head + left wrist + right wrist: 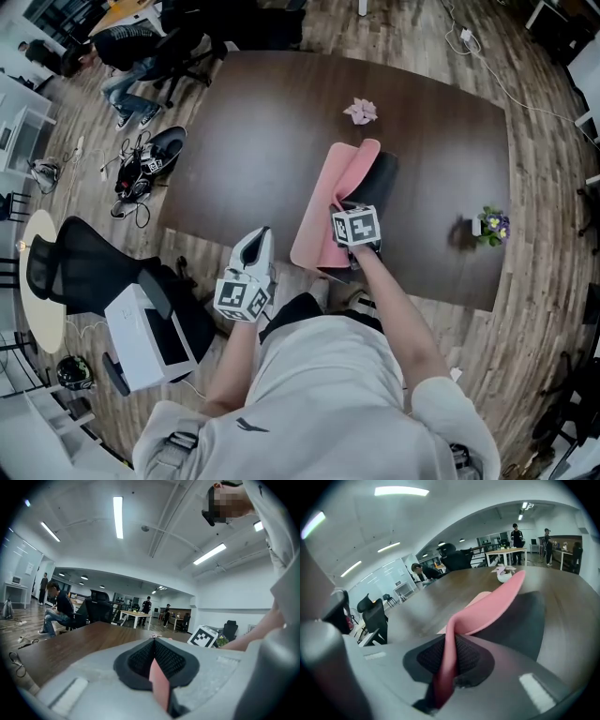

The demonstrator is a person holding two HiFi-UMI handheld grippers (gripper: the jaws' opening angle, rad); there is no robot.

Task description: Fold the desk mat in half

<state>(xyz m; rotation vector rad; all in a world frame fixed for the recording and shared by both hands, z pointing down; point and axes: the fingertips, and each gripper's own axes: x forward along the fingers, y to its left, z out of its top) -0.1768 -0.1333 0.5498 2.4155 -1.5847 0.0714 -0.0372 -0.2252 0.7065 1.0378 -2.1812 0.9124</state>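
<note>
a dark brown table [244, 131] fills mid-frame, with a pale pink crumpled thing [361, 111] near its top edge and a small potted plant [492, 226] at right. at left are a black office chair [70, 267], shoes [155, 155] and a seated person [131, 56].

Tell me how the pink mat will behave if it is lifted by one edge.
Probably floppy: where the right tongs pinch the mat, its edge curls over instead of staying flat. Likely light: a single pinch at the rim holds that side up. Its dark underside looks matte, so it may drag rather than slide on the table.
</note>
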